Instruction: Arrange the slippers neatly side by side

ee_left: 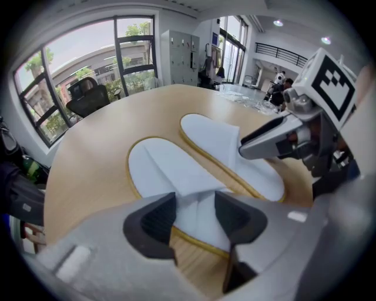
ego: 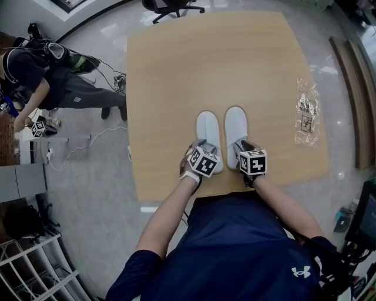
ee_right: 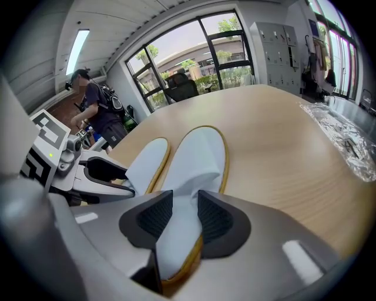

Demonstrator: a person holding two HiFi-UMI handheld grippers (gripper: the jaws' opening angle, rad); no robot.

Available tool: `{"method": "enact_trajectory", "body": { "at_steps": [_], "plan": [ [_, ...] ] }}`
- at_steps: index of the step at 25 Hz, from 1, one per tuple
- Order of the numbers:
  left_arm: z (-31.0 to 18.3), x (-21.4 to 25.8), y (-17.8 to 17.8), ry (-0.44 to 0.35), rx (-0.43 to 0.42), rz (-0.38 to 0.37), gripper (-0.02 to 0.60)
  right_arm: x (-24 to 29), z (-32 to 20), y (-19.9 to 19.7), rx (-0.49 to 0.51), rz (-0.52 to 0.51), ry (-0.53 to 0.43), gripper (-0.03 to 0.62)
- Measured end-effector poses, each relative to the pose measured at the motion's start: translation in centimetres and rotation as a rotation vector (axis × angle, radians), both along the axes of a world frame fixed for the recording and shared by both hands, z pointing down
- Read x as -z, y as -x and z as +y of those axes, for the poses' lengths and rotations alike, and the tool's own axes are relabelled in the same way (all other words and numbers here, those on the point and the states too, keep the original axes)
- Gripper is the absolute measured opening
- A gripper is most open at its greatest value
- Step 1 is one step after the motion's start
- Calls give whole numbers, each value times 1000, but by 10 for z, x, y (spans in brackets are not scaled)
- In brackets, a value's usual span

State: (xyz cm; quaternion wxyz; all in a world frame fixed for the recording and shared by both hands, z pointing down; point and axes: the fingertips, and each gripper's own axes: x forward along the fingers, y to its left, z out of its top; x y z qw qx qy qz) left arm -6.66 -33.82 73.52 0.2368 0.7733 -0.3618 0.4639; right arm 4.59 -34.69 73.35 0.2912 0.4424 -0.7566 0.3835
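1. At the near edge of the table [ego: 205, 59], pinches the heel of the right slipper [ee_right: 200, 159] with the right gripper [ee_right: 179, 220]. Jaws narrow, pads pressing the white fabric from both sides, yellow-trimmed rim showing just below them.
2. Holds the left slipper [ee_left: 170, 170] the same way with the left gripper [ee_left: 194, 214]. Jaws a little wider, with a fold of the white upper filling the gap and touching both pads.
3. Grips at the heels, most likely so as to swing each toe freely and bring the backs level.
4. Keeps the pair toes away from the body, just beside each other and nearly parallel, with a thin strip of wood between them. Looks close to finished: by judgement, only squaring the heels and letting go are left.
5. Leaves a clear plastic bag [ego: 306, 111] lying flat, well apart at the right side of the table. Seems empty apart from a printed label, and is probably the pair's own wrapping.
6. Beyond the table, shows a chair [ego: 170, 7] at the far end and a person [ego: 35, 76] on the floor to the left.
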Motion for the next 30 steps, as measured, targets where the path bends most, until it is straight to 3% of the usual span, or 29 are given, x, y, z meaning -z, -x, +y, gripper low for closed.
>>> {"method": "enact_trajectory", "body": {
  "at_steps": [6, 20, 28, 30],
  "plan": [
    [4, -2, -9, -7, -23, -10, 209, -2, 6, 2, 14, -1, 7, 143],
    [6, -2, -8, -11, 10, 4, 212, -3, 9, 3, 54, 15, -9, 143],
    [2, 1, -5, -7, 126, 12, 210, -2, 5, 1, 125, 52, -35, 107],
    [2, 0, -6, -18, 120, 9, 210, -2, 5, 2, 130, 51, -33, 107]
  ]
}}
